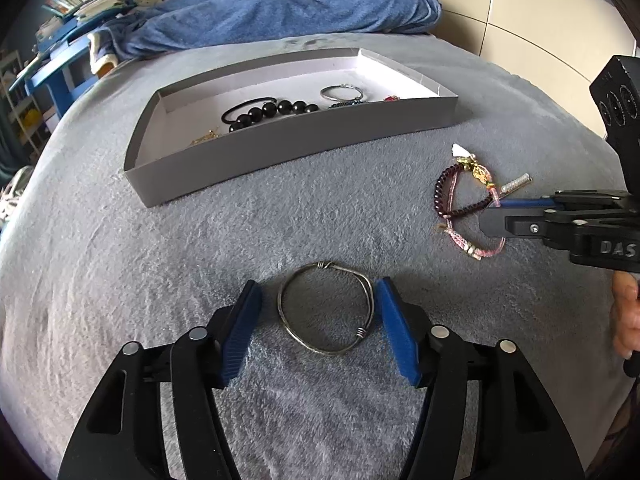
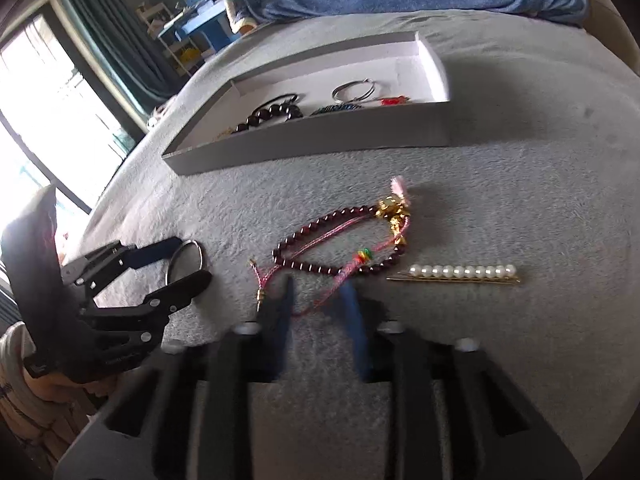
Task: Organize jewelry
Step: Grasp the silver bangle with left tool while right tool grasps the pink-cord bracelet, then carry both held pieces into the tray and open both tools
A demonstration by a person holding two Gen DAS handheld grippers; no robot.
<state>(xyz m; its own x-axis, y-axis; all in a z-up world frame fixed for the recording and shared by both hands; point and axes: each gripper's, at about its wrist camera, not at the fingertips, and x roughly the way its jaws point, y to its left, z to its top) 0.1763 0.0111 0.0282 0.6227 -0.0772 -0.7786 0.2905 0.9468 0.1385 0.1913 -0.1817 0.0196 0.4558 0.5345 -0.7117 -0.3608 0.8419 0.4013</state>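
Note:
A silver wire bangle lies on the grey blanket between the open blue pads of my left gripper; the right pad almost touches it. It also shows in the right wrist view. A dark red bead bracelet tangled with a pink cord bracelet lies just ahead of my right gripper, whose blurred blue fingers stand open around the pink cord. In the left wrist view the right gripper reaches in from the right over the bracelets. A pearl hairpin lies to the right.
A shallow grey box stands farther back and holds a black bead bracelet, a silver ring bangle, a gold chain and small coloured pieces. A blue towel lies behind it. A window is at the left in the right wrist view.

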